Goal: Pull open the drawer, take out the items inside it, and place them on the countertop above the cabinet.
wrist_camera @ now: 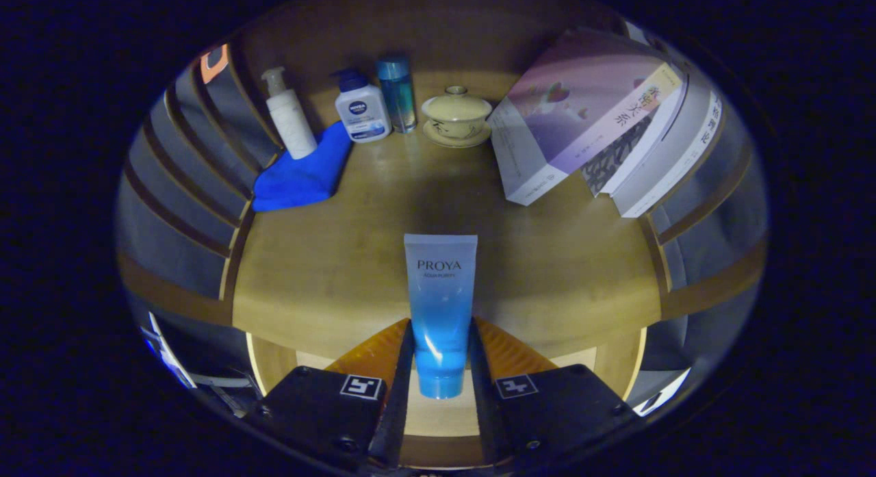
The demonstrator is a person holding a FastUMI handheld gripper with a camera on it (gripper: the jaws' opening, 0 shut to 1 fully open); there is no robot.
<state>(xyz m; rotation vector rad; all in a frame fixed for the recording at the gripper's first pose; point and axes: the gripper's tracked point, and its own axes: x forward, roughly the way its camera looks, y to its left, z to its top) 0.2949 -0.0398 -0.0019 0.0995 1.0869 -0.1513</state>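
Gripper [439, 357] clamped on a blue tube [439, 313] — both fingers pressing its lower half, cap end down between them, crimped end up, held above the front edge of the counter [328, 272]. Further back on the counter: pump bottle [290, 121] on a blue cloth [304, 172], second bottle [363, 111], tall blue bottle [397, 94], lidded cup [456, 114] — books [602, 128] leaning beside it.

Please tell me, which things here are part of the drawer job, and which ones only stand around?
Job:
- tube, held between the tongs, both fingers pressing on it
- countertop, where it goes

Just standing around:
- pump bottle
- blue cloth
- white bottle
- blue bottle
- lidded cup
- books
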